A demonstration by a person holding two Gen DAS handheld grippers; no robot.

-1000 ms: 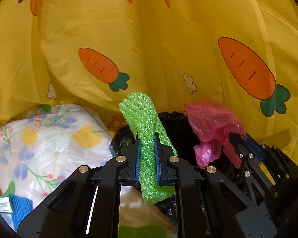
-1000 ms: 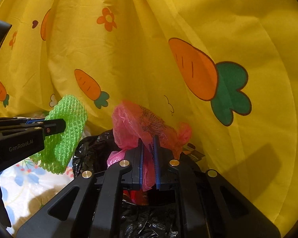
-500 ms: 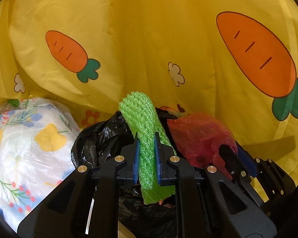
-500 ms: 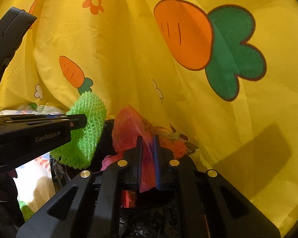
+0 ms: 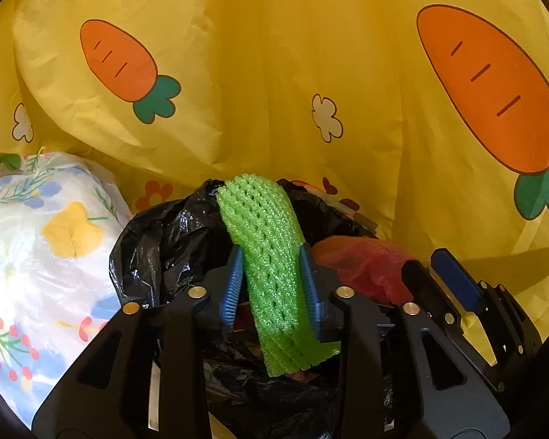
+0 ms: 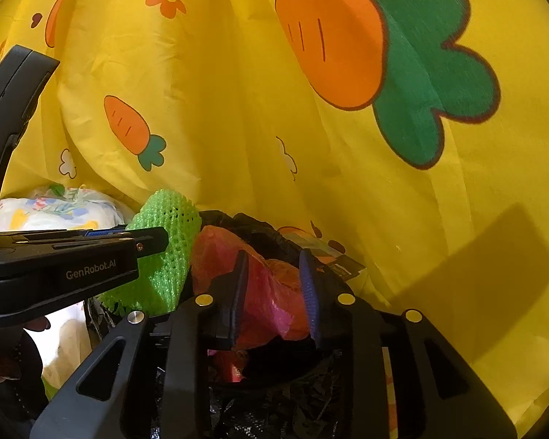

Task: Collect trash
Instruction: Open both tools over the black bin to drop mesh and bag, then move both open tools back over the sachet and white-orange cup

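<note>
Trash of two kinds sits between the two grippers, over the mouth of a black bin bag (image 5: 172,241). Left gripper (image 5: 271,285): its jaws have just been opening, and a green foam net (image 5: 271,274) stands between the blue pads (image 5: 232,292); a gap shows on the left side, the net leans against the right pad, so the grip looks released, though contact on the right pad cannot be ruled out. The net's top curls above the fingertips and its lower end hangs below them, above the bag's dark opening. Right gripper (image 6: 274,292): its jaws have also just been opening, and a crumpled pink plastic bag (image 6: 267,292) lies loose between the parted pads, touching the left one, no longer squeezed. It rests on the bag's rim and partly inside it.

From the right wrist view the left gripper's black body crosses the left side, with the net (image 6: 164,248) just beside the pink bag. A white floral-printed bag (image 5: 44,256) lies left of the black bag, touching it. Behind everything hangs a yellow cloth with carrots (image 5: 274,73), draped in folds close behind the bin bag.
</note>
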